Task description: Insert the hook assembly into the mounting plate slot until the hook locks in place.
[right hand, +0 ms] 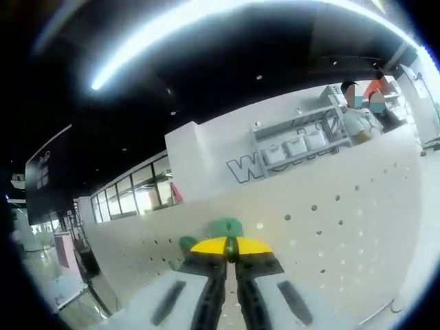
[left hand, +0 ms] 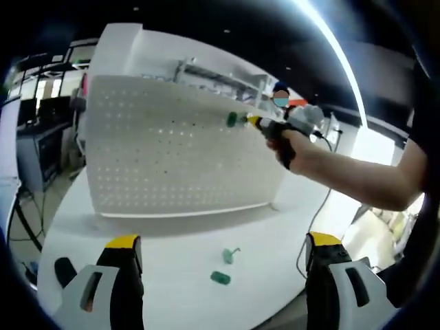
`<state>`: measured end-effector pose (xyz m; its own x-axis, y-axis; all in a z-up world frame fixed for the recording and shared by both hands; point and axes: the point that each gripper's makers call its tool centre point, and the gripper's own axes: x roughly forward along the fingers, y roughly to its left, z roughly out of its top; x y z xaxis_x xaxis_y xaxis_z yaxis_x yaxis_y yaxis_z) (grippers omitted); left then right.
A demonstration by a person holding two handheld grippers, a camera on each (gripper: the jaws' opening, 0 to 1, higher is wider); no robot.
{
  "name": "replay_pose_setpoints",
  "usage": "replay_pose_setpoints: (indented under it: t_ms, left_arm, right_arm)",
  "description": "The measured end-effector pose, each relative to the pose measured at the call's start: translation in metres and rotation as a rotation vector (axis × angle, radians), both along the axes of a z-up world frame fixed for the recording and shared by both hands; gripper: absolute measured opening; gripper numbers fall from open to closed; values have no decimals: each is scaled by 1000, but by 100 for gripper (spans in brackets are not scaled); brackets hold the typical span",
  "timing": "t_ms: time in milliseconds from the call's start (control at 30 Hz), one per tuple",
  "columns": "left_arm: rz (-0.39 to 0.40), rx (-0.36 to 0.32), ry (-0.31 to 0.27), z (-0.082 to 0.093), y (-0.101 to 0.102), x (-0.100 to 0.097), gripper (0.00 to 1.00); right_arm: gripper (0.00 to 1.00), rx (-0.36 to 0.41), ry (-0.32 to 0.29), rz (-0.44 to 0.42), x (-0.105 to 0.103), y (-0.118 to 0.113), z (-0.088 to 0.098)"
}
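A white pegboard mounting plate (left hand: pixel 172 151) stands upright on the white table (left hand: pixel 165 275). Coming in from the right of the left gripper view, the right gripper (left hand: pixel 253 121) is shut on a green hook (left hand: pixel 235 119) and presses it against the board's upper right area. In the right gripper view the right gripper (right hand: pixel 230 249) holds that green hook (right hand: pixel 223 228) against the perforated plate (right hand: pixel 330 227). Two more green hook parts (left hand: pixel 231 255) (left hand: pixel 220 278) lie on the table in front of the board. My left gripper (left hand: pixel 223 251) hangs open above the table's near edge, holding nothing.
A person's hand and bare arm (left hand: pixel 344 172) reach across from the right. A cable (left hand: pixel 313 220) trails over the table's right edge. Behind the board are shelves (left hand: pixel 220 79), a desk at the left (left hand: pixel 34 148) and people in the background (right hand: pixel 357 103).
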<state>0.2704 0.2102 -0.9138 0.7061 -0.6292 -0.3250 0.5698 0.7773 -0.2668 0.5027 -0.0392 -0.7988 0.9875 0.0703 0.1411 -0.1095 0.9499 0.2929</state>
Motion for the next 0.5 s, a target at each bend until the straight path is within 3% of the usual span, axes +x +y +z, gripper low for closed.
replay_pose_setpoints:
  t_ms: [233,500]
  left_arm:
    - [10,3,-2,0,1,4,100]
    - [-9,16,14,-4,-3,-2,100]
  right_arm:
    - [0,8,-27,5,-3,0,1]
    - [0,29,-16,3,-2,-2,-5]
